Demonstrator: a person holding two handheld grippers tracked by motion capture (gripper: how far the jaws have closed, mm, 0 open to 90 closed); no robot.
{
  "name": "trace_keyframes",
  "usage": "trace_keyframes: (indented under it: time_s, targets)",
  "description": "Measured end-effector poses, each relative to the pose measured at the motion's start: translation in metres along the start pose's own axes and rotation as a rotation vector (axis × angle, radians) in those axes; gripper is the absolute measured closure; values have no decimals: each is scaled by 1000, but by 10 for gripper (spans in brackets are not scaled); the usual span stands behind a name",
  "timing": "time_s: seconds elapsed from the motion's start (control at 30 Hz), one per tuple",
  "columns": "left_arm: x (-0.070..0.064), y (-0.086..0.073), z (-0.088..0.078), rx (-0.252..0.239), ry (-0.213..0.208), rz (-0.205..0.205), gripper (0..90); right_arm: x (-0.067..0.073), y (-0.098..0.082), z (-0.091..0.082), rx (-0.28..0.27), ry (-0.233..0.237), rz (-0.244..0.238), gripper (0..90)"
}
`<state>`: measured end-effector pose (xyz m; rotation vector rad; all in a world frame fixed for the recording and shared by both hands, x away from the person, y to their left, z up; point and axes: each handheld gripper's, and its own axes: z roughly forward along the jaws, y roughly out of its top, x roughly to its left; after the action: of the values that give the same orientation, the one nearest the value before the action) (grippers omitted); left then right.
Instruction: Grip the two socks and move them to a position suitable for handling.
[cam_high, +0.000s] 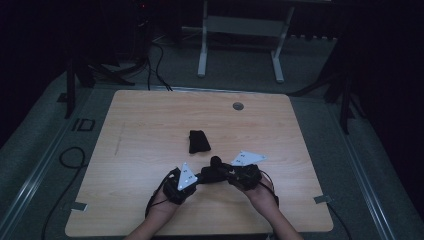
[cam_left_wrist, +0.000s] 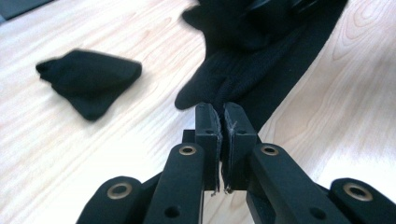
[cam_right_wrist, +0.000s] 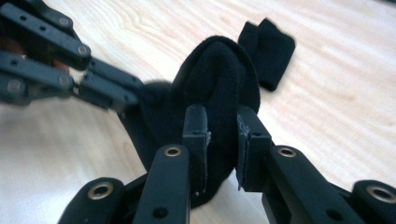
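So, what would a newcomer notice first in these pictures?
First, the black knitted sock held up between both grippers near the front of the light wooden table: the left gripper is shut on its edge, and the right gripper clamps its bunched middle. Next, a second, folded black sock lies alone at the table's centre, apart from them.

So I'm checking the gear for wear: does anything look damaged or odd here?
The left gripper, shut on the black sock, has frayed, ragged pad edges on its inner faces. The folded sock lying apart looks tidy.
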<state>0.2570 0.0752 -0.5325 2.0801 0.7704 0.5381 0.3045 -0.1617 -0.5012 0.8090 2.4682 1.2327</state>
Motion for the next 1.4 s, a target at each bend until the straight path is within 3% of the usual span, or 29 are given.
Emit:
trace_keyframes:
  time_s: [0.13,0.3,0.4,0.43,0.5,0.63,0.73,0.83,0.87,0.97,1.1,1.13,1.2,1.3,1.37,1.4]
  targets:
    - [-9,-2,0,38,-5,32,869,1,-10,5,34,24,-6,763]
    - [-14,-12,6,87,-48,39,868,-4,-27,8,67,72,33,744]
    - [-17,-18,11,119,-52,54,867,-7,-38,8,99,83,52,674]
    - [-16,-19,13,134,-67,51,866,-9,-41,8,121,81,64,655]
    - [-15,-23,13,138,-53,40,864,-15,-48,5,147,71,81,654]
    - [-6,-26,9,138,-50,14,855,-25,-57,-8,158,27,106,767]
    - [0,-27,8,163,-67,-8,782,-32,-58,-18,147,7,123,732]
    - [4,-26,1,160,-66,-28,559,-38,-57,-24,132,-3,151,648]
    - [6,-25,-2,146,-89,-42,493,-40,-55,-26,125,-8,164,645]
    - [5,-20,-9,130,-79,-48,409,-42,-49,-29,110,-14,164,594]
    - [0,-7,-10,92,-108,-28,408,-38,-37,-24,103,15,152,479]
    - [-6,0,-2,92,-112,-3,408,-36,-35,-21,108,19,143,469]
    - [-12,8,9,94,-124,7,408,-31,-31,-13,126,15,113,464]
    - [-21,18,28,105,-137,31,408,-25,-29,-2,141,7,70,539]
    - [-26,22,41,119,-151,38,408,-24,-29,4,157,26,52,597]
    - [-28,23,48,134,-149,44,408,-24,-29,7,166,20,33,665]
